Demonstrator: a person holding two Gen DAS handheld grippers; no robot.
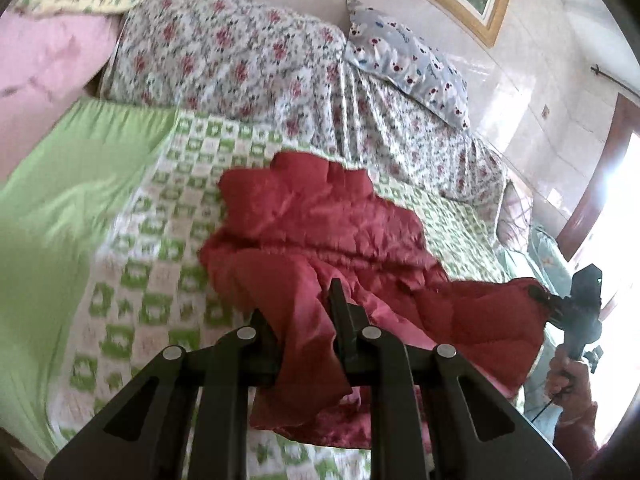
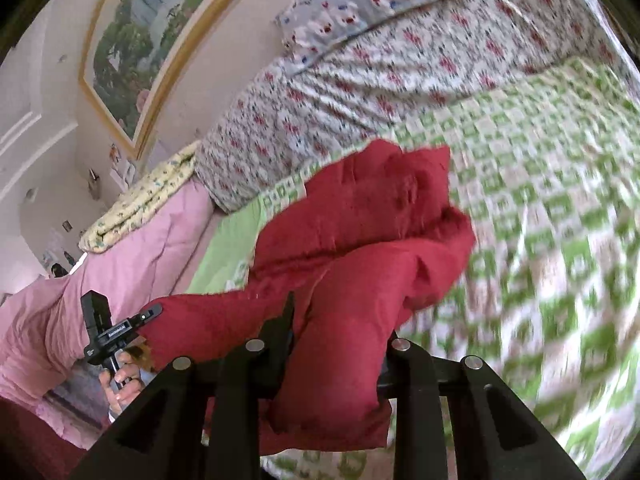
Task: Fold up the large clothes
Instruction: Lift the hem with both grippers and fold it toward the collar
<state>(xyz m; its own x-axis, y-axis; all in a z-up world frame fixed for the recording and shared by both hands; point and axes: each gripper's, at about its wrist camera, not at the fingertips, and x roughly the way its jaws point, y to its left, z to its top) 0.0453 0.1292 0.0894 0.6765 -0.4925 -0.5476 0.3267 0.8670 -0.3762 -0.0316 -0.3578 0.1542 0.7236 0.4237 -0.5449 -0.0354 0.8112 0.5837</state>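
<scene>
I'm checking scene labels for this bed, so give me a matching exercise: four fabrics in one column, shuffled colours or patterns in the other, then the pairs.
Things:
1. jacket
2. pillow
3. bedspread
4. quilt

Looks:
A. green and white checks
B. plain dark red
C. small red flowers on white
D. pale blue with a small print

Pairs: 1-B, 2-D, 3-A, 4-C

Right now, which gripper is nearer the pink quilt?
Left. The left gripper, shut on the red jacket, sits just in front of the pink quilt; the right gripper grips the jacket's other end, farther from it.
</scene>
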